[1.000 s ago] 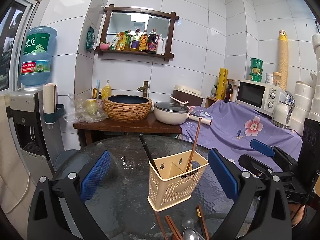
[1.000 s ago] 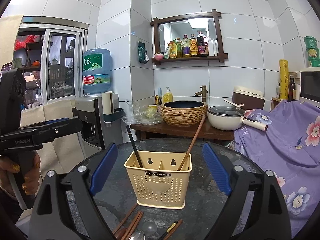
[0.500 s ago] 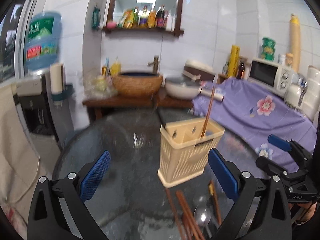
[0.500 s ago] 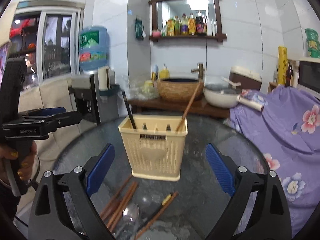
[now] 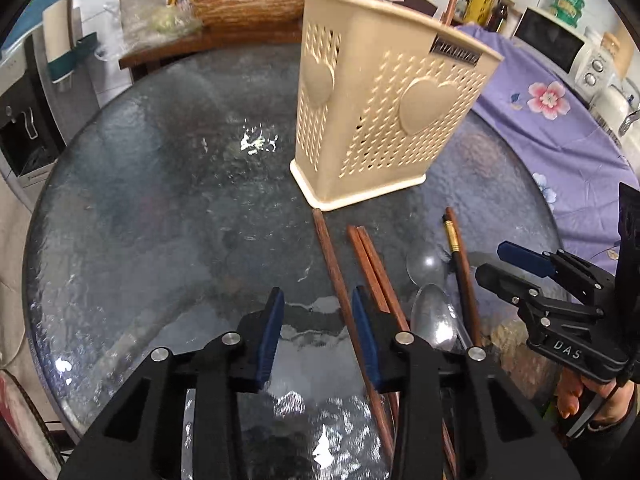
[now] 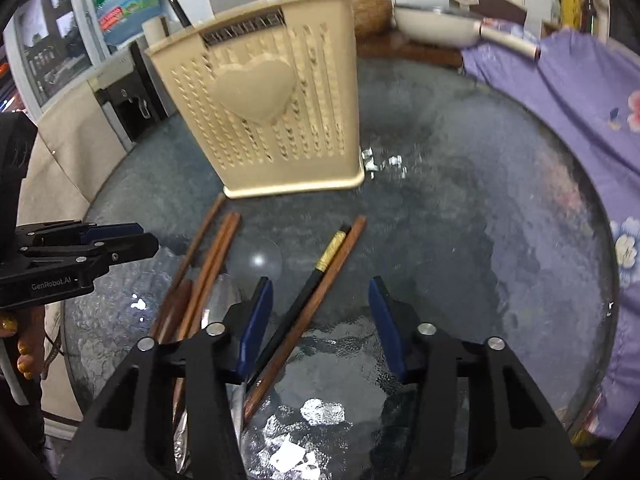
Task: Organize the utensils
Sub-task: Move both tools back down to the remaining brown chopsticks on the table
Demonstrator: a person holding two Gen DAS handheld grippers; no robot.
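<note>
Chopsticks lie loose on the glass surface (image 5: 160, 208) on the near side of the cream utensil caddy (image 5: 384, 108), their long axes running roughly from the caddy's foot back toward both cameras. The left hand-held gripper (image 5: 318, 320) stands part-open with nothing between its pads; a single brown chopstick (image 5: 340, 280) starts at the caddy's base and passes between the fingers, close against the right-hand pad. A pair of brown chopsticks (image 5: 374, 268) lies just beside it, farther from the caddy's left corner, with two spoons (image 5: 434, 312) beyond them. The right hand-held gripper (image 6: 320, 320) is also part-open and empty, straddling a black gold-banded chopstick (image 6: 316, 280) and a brown chopstick (image 6: 320, 292) lying side by side, angled toward the caddy's right corner. Judgement: each gripper is already aligned along the stick nearest it, so closing across the shaft appears the likely next step; the left is nearer the single stick, the right nearer the black one. Two utensils already stand in the caddy.
</note>
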